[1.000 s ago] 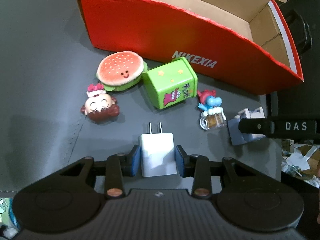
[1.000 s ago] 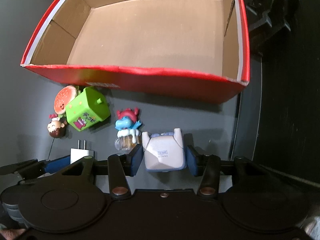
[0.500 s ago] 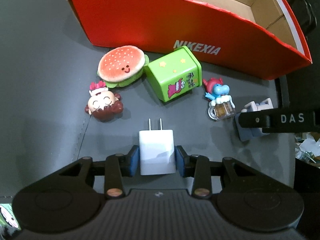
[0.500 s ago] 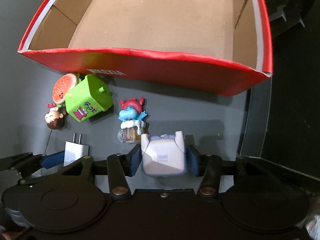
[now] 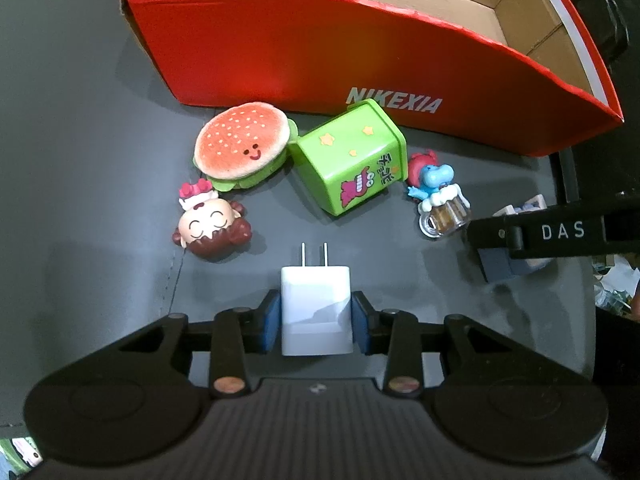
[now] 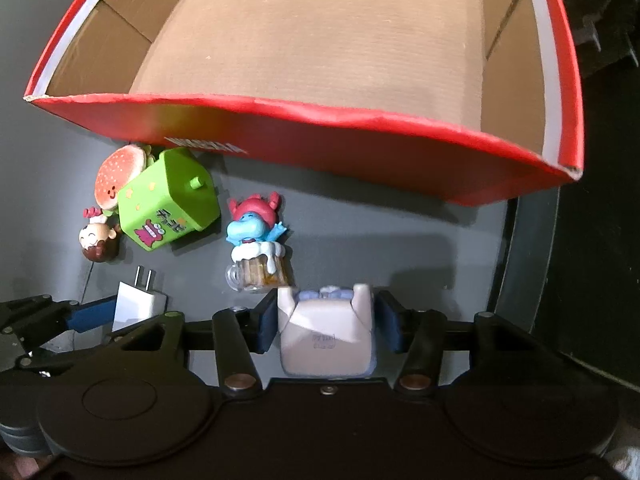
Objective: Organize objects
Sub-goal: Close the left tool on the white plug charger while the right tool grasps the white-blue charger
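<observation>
My left gripper is shut on a white plug charger, prongs pointing away. My right gripper is shut on a pale white-and-blue toy. The open red cardboard box lies ahead of both, its inside bare. On the dark table in front of the box lie a burger plush, a green toy box, a small girl-head figure and a blue dragon with a beer mug. The right gripper shows at the right of the left wrist view.
The dark table's right edge runs beside the box, with black space beyond. Paper clutter lies off the table at the far right. The left gripper and charger show at the lower left of the right wrist view.
Both grippers have lifted a little and come nearer the box with their objects held. The toys on the table have not moved.
</observation>
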